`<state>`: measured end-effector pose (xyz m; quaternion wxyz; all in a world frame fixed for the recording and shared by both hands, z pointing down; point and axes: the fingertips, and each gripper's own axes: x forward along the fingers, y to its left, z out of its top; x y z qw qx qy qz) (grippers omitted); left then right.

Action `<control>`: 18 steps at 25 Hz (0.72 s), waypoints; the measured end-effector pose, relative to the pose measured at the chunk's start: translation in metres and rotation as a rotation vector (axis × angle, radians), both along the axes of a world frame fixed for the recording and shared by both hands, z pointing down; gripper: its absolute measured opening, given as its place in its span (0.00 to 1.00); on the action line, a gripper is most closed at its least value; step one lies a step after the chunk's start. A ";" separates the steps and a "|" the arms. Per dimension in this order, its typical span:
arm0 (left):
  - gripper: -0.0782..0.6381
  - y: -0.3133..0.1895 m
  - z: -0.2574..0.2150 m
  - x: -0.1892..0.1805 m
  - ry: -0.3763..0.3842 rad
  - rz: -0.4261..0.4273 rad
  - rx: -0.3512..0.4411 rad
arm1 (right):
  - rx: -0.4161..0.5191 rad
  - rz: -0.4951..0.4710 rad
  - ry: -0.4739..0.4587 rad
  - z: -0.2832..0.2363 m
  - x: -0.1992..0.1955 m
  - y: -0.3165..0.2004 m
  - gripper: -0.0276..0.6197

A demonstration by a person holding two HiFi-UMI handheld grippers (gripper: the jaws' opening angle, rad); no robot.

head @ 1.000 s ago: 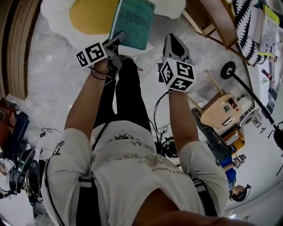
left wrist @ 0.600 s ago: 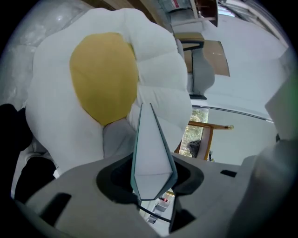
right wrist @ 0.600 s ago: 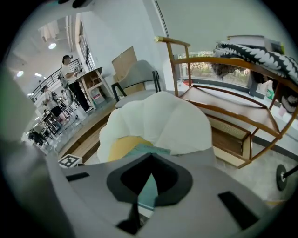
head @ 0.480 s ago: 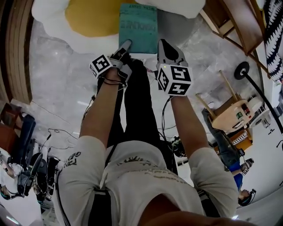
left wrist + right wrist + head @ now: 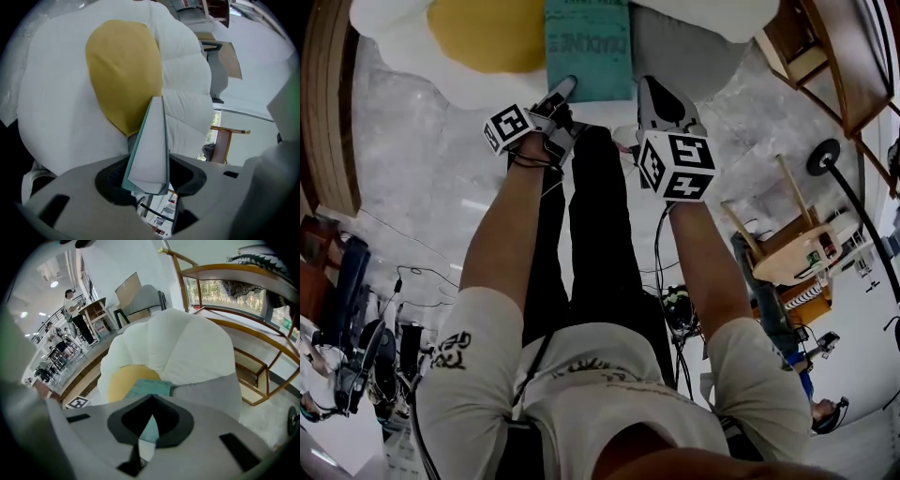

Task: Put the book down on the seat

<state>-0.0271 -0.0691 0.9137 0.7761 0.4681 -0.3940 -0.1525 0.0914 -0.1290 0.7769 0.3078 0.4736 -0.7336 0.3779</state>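
The book (image 5: 589, 39) is found resting on the seat (image 5: 398, 52), between its yellow centre (image 5: 483, 33) and a grey cushion (image 5: 684, 52); its near corner is clasped by the left gripper (image 5: 566, 87), whose jaws have just been opening; the right gripper (image 5: 651, 84) is held just beside the book, jaws closed together on nothing.

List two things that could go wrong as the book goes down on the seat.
1. The left gripper grips the book only at its near corner, and its jaws have just been opening, so the book may slip early.
2. The seat is a puffy, rounded cushion, so the book may slide off toward the floor.
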 end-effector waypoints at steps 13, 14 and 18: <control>0.55 0.052 0.027 -0.010 -0.074 0.067 -0.149 | -0.001 -0.033 0.047 0.002 0.000 0.000 0.09; 0.55 0.056 0.027 -0.013 -0.081 0.073 -0.153 | -0.001 -0.032 0.047 0.001 -0.001 0.001 0.09; 0.55 0.070 0.021 -0.033 -0.157 0.113 -0.166 | 0.007 -0.036 0.049 -0.008 -0.006 0.005 0.09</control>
